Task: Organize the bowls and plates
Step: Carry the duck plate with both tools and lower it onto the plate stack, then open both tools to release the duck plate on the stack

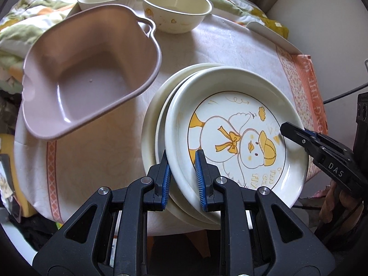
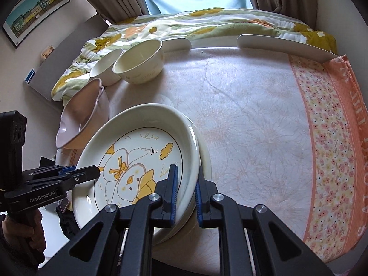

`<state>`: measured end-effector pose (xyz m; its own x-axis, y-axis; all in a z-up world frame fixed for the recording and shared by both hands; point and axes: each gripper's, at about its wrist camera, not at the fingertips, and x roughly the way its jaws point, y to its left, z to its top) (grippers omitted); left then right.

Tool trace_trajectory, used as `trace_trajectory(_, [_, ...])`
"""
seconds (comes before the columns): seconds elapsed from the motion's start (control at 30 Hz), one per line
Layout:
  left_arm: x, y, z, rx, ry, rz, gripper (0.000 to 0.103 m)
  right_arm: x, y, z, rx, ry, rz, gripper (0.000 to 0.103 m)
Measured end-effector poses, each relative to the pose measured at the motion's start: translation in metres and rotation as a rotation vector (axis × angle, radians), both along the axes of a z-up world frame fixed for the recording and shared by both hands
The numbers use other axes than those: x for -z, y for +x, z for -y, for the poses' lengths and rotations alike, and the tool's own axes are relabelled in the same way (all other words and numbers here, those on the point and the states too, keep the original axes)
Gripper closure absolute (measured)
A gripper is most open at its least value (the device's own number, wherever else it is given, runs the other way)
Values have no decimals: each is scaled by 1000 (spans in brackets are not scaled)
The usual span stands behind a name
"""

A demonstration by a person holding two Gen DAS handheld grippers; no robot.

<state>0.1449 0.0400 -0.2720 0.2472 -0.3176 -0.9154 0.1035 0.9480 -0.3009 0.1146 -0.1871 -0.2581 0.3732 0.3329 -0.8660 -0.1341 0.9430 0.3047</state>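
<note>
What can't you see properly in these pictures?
- How many plates sit under the duck plate: both views show only rim edges, the top plate covers the rest.
- The words on the duck plate: left wrist view, partly covered by the left gripper.
- The pink basin's inside: right wrist view, seen from the side and cut by the duck plate.
- The far cream bowl: right wrist view, half behind the nearer cream bowl.

Three stacked plates (image 1: 230,87) sitting on table; two cream bowls (image 1: 176,9); one pink bowl (image 1: 92,69); two grippers (image 1: 182,177).
</note>
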Motion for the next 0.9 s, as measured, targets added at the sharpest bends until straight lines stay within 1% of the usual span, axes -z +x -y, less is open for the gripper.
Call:
trace_trajectory(0.07, [0, 0, 0, 1, -1, 3, 85, 0, 0, -1, -3, -10, 4, 91])
trace_trajectory(0.2, [0, 1, 3, 28, 34, 8, 85, -1, 1, -2, -4, -18, 5, 91])
trace_trajectory(0.23, [0, 1, 6, 43, 60, 11, 85, -1, 1, -3, -5, -31, 6, 90])
trace_trajectory(0.3, [-2, -2, 16, 90, 144, 35, 85, -1, 1, -4, -10, -46, 5, 91])
trace_trajectory(0.37, [-3, -4, 24, 123, 207, 53, 85, 2, 0, -4, -12, -57, -5, 91])
trace_trajectory(0.47, [-4, -5, 31, 141, 264, 67, 84, 4, -3, -3, -14, -65, -1, 91])
trace_trajectory(0.63, [-8, -8, 45, 181, 391, 97, 84, 3, -5, -6, -28, -96, 10, 91])
trace_trajectory(0.77, [-8, -10, 51, 197, 445, 105, 84, 3, -5, -6, -28, -106, 11, 91])
trace_trajectory(0.87, [-16, -15, 60, 228, 538, 172, 84, 4, -4, -10, -38, -121, 16, 91])
trace_trajectory(0.9, [-19, -16, 63, 237, 541, 186, 84, 4, -5, -11, -42, -132, 20, 91])
